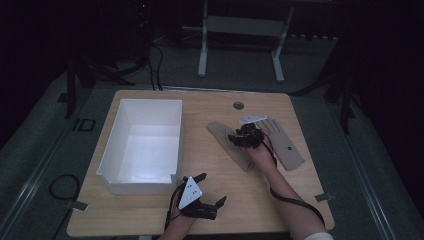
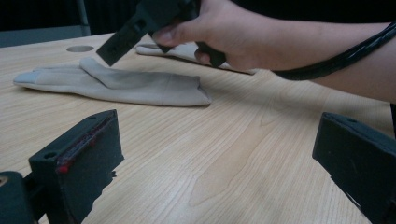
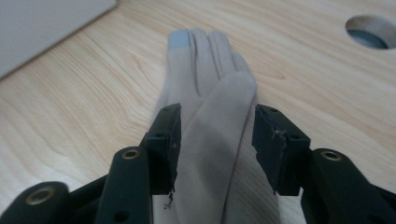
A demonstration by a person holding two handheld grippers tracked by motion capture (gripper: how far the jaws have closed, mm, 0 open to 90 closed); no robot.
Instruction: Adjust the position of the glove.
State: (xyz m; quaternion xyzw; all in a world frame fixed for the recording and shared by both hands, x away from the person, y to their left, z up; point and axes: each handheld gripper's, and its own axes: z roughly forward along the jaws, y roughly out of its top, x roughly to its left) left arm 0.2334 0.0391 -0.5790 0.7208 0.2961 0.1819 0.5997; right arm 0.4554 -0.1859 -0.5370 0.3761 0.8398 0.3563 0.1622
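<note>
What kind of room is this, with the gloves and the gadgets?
Probably a lab or recording room: a wooden table on dark flooring, handheld grippers trailing cable, and another desk frame behind in a dim room.

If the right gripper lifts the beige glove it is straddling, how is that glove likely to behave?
The glove is thin fabric lying flat with its thumb folded over, so it would probably droop limply from the right gripper. It looks light. The open jaws stand either side of its middle, so both ends would likely hang, and the fabric may bunch.

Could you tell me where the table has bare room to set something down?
Bare wood lies between the white box and the nearer glove, and along the near edge right of the left gripper. The gloves and right gripper crowd the right half.
</note>
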